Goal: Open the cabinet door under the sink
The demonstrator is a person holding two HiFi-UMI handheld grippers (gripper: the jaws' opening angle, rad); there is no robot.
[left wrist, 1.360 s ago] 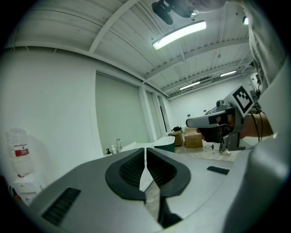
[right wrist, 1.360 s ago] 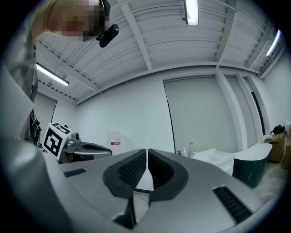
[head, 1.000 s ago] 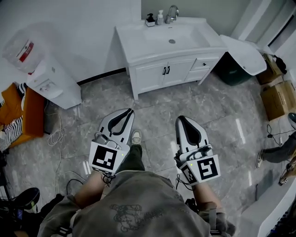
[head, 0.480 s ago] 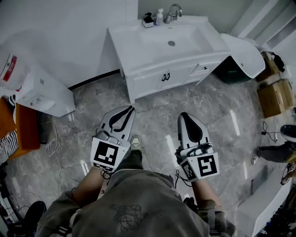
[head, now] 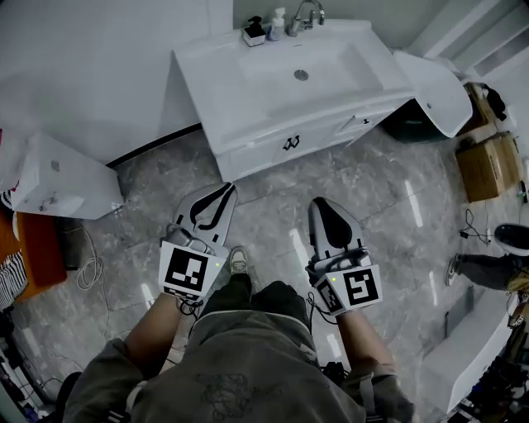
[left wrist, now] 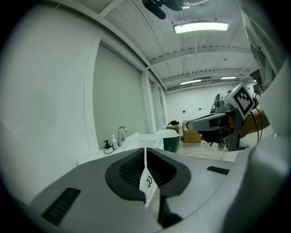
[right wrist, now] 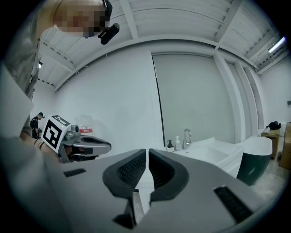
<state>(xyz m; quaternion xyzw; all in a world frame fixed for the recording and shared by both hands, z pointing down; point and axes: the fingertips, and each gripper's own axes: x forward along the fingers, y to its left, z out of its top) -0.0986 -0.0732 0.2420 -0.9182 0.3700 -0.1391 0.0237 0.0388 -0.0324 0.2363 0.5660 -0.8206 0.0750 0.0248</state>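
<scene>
- Grey marble floor (head: pixel 388 215): person stands on it facing the vanity, one shoe (head: pixel 239 261) between the two grippers.
- White vanity (head: pixel 240 91) against the wall, sink (head: pixel 302 74) in its top. Cabinet door (head: pixel 277 149) below it looks shut, flush with the front, pair of dark handles (head: pixel 291 143) at the centre seam.
- White water dispenser (head: pixel 58 178) to the left. Red label (right wrist: pixel 85 130) on its bottle shows in the right gripper view, text too small to read.
- Left gripper (head: pixel 225 193): jaws together, only a thin slit, nothing clamped. Tips aim at the cabinet door, well apart from it, bare floor between. The handles show through the slit in the left gripper view.
- Right gripper (head: pixel 319 206): jaws together, nothing between them. Also well short of the door, beside the left gripper.
- Only print on the grippers is the black-and-white square markers (head: pixel 187 277). No brand legible.
- Shirt graphic (head: pixel 227 384): not legible.
- Faucet (head: pixel 304 15) and two bottles (head: pixel 254 31) at the back edge of the sink; bottle labels unreadable.
</scene>
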